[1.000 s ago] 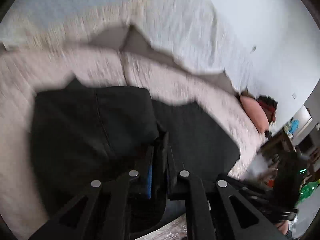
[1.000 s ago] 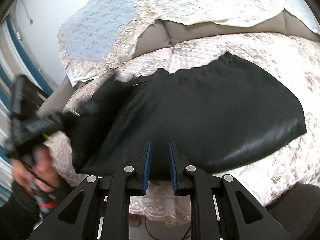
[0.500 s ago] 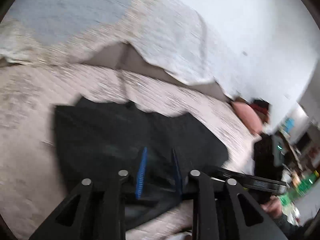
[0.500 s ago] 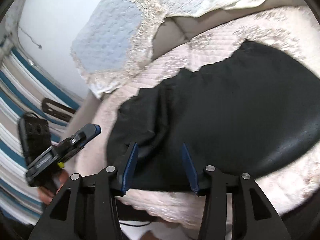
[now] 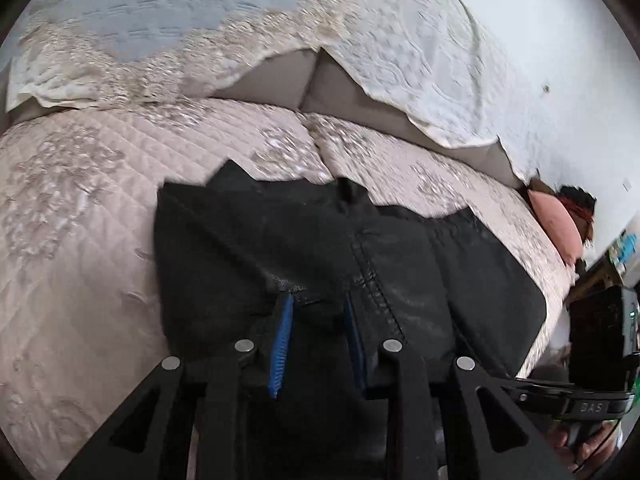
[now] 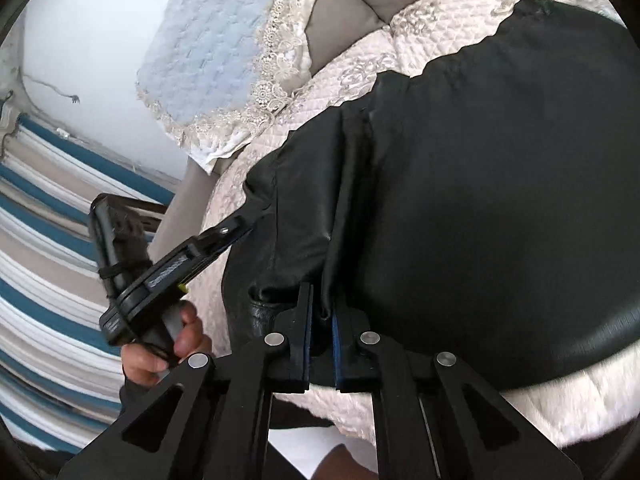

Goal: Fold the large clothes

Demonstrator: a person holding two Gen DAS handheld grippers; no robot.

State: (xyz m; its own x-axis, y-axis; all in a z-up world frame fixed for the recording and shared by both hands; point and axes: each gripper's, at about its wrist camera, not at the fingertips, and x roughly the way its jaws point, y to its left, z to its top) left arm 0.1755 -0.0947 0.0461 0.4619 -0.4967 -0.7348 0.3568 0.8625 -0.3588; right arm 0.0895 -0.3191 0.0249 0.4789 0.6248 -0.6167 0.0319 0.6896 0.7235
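A black, faintly shiny garment (image 5: 400, 248) lies spread on the sofa seat, with a stitched seam running toward me. My left gripper (image 5: 318, 300) hovers at its near edge. Its blue pads (image 5: 280, 344) stand apart, with dark fabric beneath and between them but not pressed. The right wrist view shows the left gripper (image 6: 256, 212) with its tips at the garment's (image 6: 500, 200) left edge. My right gripper (image 6: 320, 310) is shut on a raised fold at the garment's near edge. The right gripper's body (image 5: 600, 328) shows at the far right of the left wrist view.
The sofa seat has a beige quilted cover (image 5: 80, 240), and a lace-edged pale throw (image 5: 400, 60) hangs over the backrest. A pink cushion (image 5: 556, 224) lies at the sofa's far end. Blue-and-white striped fabric (image 6: 48, 240) is at left. A person's hand (image 6: 168, 344) holds the left gripper.
The left gripper let go of the fabric it held and now stands apart over the flattened garment. The right gripper opened wide, dropped to the near edge and closed on a fold.
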